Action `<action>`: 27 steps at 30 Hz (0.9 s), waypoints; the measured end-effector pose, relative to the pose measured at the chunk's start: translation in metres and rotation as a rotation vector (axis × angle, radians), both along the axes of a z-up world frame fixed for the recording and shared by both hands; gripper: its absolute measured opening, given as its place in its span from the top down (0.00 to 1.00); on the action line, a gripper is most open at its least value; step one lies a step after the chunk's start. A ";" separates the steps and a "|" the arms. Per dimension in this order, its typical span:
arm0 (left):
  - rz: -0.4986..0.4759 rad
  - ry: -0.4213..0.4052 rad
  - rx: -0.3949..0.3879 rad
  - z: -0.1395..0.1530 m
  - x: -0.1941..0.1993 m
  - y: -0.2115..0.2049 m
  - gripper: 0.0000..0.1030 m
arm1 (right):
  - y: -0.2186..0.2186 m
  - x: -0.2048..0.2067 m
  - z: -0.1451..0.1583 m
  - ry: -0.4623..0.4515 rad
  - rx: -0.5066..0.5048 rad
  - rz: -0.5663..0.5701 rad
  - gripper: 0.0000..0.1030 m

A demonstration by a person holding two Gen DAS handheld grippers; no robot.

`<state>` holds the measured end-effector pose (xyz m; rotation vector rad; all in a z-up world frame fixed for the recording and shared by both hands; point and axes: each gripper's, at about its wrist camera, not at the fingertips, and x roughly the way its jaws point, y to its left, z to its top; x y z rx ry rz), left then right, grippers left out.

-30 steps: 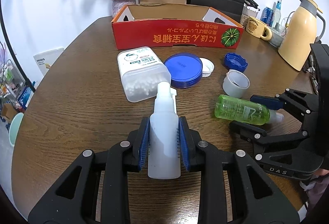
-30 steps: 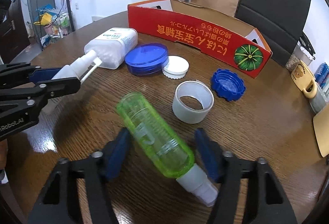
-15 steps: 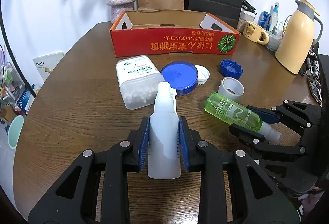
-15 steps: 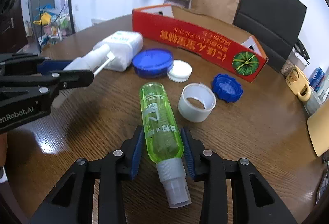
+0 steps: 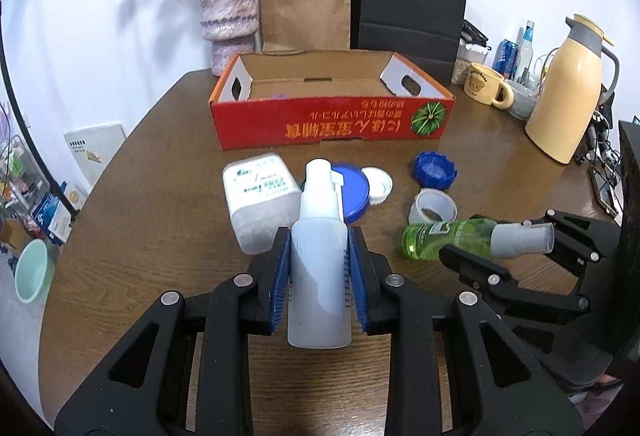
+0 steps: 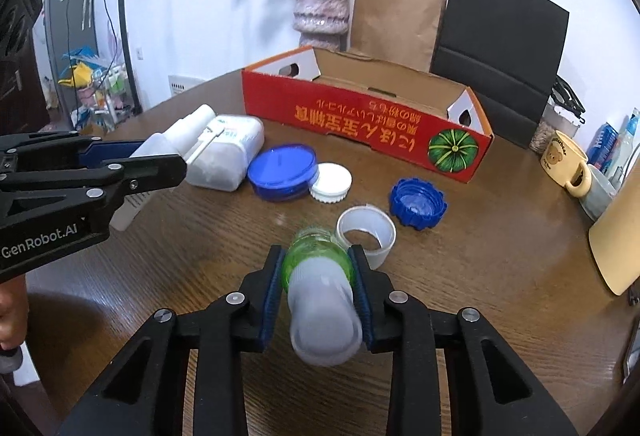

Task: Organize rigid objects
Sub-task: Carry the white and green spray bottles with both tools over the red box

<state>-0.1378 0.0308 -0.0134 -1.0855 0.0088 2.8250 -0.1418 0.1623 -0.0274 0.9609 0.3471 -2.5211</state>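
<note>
Left wrist view showed the left gripper [image 5: 320, 272] clamped on an opaque white plastic spray bottle [image 5: 319, 260], while the right gripper [image 6: 316, 292] pinched a translucent green bottle [image 6: 316, 260]; both were held above the wooden table [image 5: 160, 236], presumably bound for the red cardboard box [image 5: 332, 123].

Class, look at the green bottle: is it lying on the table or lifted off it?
Lifted. The green bottle hangs above the table, clamped in the right gripper, its cap end towards the camera.

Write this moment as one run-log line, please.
left gripper: shut on white spray bottle | right gripper: shut on green bottle
</note>
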 end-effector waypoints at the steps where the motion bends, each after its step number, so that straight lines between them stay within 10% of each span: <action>1: -0.001 0.004 0.000 0.002 -0.001 0.001 0.77 | 0.000 0.000 0.001 0.002 -0.003 -0.001 0.66; 27: 0.004 0.058 0.011 0.036 -0.051 0.004 0.77 | 0.005 -0.044 0.048 0.092 -0.082 -0.053 0.66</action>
